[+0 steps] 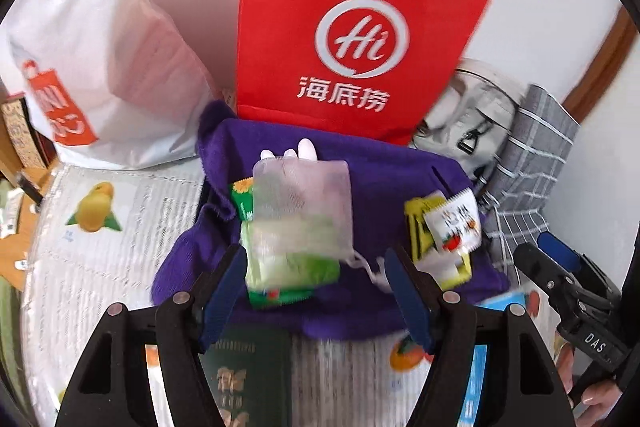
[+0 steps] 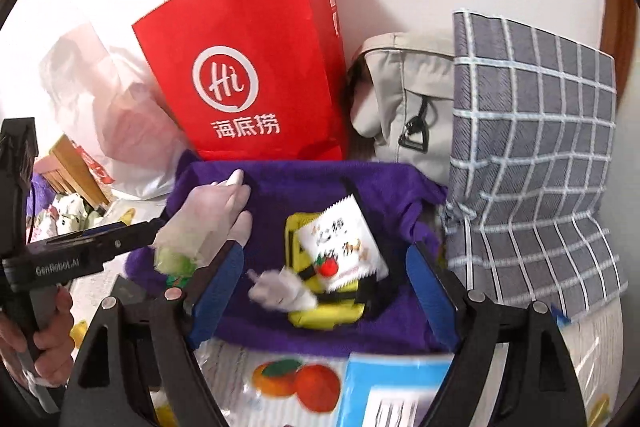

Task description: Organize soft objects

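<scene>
A purple fabric bin point(image 1: 384, 163) point(image 2: 312, 183) stands on the table against a red paper bag point(image 1: 340, 27) point(image 2: 256, 67). My left gripper point(image 1: 320, 287) is open just above a white mesh pouch point(image 1: 304, 195) that lies over green snack packets point(image 1: 288, 259) in the bin's left part; the pouch also shows in the right wrist view point(image 2: 208, 211). A yellow pouch point(image 1: 436, 259) point(image 2: 324, 307) with a white sachet point(image 1: 452, 223) point(image 2: 344, 247) on it lies in the bin's right part. My right gripper point(image 2: 324, 283) is open over the yellow pouch.
A white plastic bag point(image 1: 92, 47) point(image 2: 120, 115) stands left of the red bag. A grey bag point(image 1: 472, 115) point(image 2: 408, 99) and a grey checked cushion point(image 1: 532, 155) point(image 2: 532, 155) stand right. A dark green booklet point(image 1: 248, 379) and a blue-white pack point(image 2: 392, 387) lie on the fruit-print table cover point(image 1: 112, 227).
</scene>
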